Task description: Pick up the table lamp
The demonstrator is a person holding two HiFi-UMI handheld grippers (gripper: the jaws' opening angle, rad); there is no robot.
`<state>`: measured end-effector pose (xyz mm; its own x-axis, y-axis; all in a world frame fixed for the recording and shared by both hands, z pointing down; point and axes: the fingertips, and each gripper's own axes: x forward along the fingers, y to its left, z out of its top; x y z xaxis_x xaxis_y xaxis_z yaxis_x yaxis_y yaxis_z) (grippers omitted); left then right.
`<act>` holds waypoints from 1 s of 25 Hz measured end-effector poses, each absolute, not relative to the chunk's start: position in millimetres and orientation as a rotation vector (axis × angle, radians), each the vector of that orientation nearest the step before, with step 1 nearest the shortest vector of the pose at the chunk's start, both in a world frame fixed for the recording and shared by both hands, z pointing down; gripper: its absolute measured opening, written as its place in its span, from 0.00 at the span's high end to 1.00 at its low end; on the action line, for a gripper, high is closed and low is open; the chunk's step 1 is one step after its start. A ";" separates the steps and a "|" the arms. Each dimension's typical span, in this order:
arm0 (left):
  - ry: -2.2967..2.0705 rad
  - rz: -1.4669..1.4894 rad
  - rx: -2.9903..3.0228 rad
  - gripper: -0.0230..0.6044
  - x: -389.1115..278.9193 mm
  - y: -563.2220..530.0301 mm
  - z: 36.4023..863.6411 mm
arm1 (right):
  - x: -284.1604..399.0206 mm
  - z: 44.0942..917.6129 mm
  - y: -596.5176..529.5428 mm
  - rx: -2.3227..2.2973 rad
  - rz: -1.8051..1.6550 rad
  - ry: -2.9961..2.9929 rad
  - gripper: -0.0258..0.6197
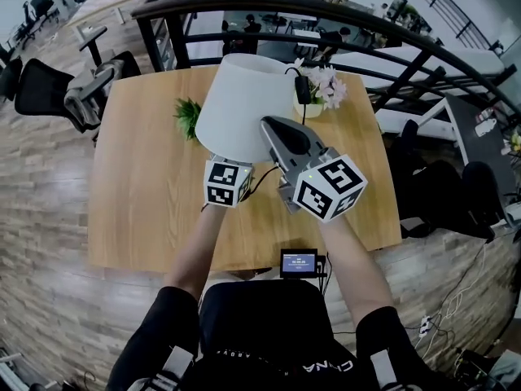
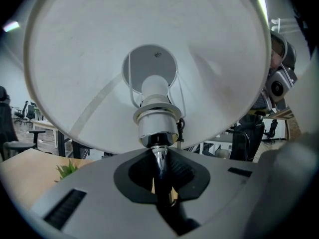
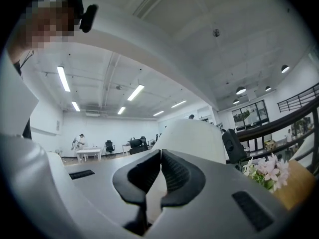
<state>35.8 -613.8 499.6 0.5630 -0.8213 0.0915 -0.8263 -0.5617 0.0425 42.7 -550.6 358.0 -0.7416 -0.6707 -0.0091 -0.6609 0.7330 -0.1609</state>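
The table lamp's white shade [image 1: 244,108] fills the middle of the head view, above the wooden table [image 1: 138,186]; its base is hidden under it. In the left gripper view I look up into the shade [image 2: 94,59] at the bulb socket [image 2: 157,123]. My left gripper [image 2: 159,176] is shut on the chrome stem [image 2: 158,156] just below that socket. From the head, only its marker cube [image 1: 227,182] shows below the shade. My right gripper [image 1: 273,127] lies against the shade's right side; in its own view the right gripper [image 3: 158,156] has its pad tips together with nothing seen between them.
A small green plant [image 1: 187,116] stands left of the lamp, and pink flowers [image 1: 327,84] with a black plug and cord [image 1: 302,88] stand behind it. A small screen [image 1: 299,261] sits at the table's near edge. Office chairs [image 1: 49,88] are at left, a black railing [image 1: 326,13] behind.
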 end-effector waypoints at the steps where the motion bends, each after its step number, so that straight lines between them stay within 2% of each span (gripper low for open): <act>1: -1.418 0.111 2.697 0.90 33.3 -608.8 496.3 | 41.2 353.3 -547.6 -1.096 -0.243 2.850 0.91; 13: -1.363 0.268 2.632 0.90 5.1 -550.4 477.2 | 23.2 327.7 -501.6 -1.085 -0.341 2.757 0.91; 25: -1.313 0.274 2.657 0.90 24.6 -544.7 473.3 | 40.3 323.8 -494.8 -1.125 -0.331 2.733 0.91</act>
